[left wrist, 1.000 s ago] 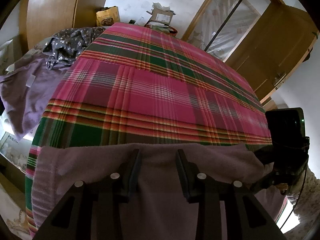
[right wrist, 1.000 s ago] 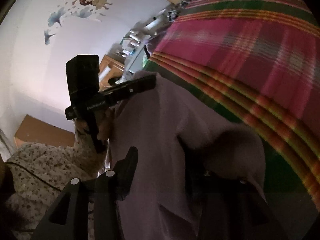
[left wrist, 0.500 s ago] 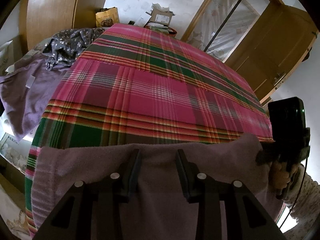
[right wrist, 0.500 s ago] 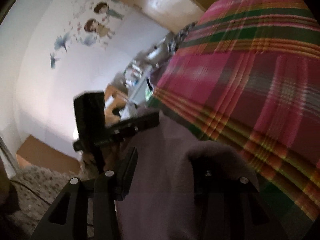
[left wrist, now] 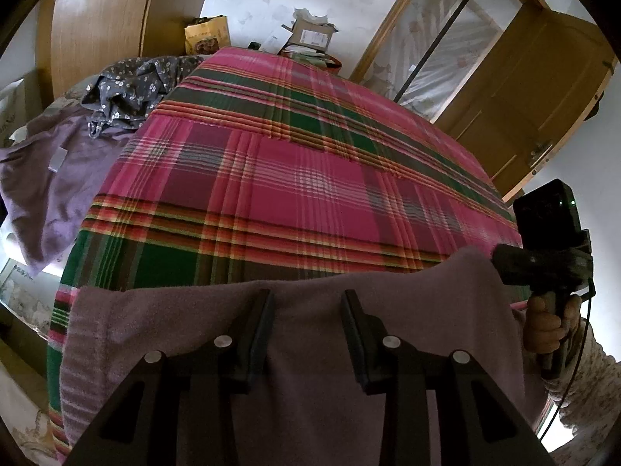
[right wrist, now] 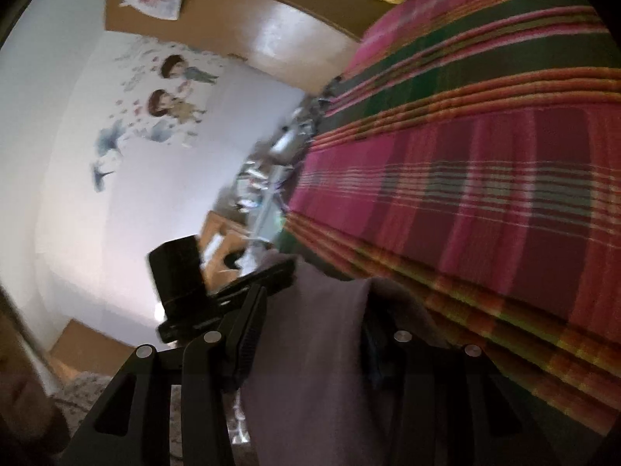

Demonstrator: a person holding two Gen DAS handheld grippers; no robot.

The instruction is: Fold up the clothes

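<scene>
While the mauve garment [left wrist: 310, 349] hangs over the near edge of the plaid bedspread [left wrist: 295, 178], the left gripper [left wrist: 306, 322] points forward across the bed, level, its two fingers [left wrist: 260, 322] set apart with cloth bunched between them; whether they actually pinch it, I cannot tell. The right gripper [right wrist: 314, 334] is rolled sideways relative to the bedspread [right wrist: 485, 178], which runs up the right of its view. Its left finger [right wrist: 248, 330] is visible against the garment [right wrist: 310, 369]; the other finger is wrapped under the cloth, so its grip state is also unclear. From the left wrist view, the right gripper [left wrist: 543, 264] sits at the garment's right corner, held upright in a hand [left wrist: 547, 322]. Beyond the bedspread's left edge lie a purple shirt [left wrist: 50, 178] and a floral garment [left wrist: 132, 89].
</scene>
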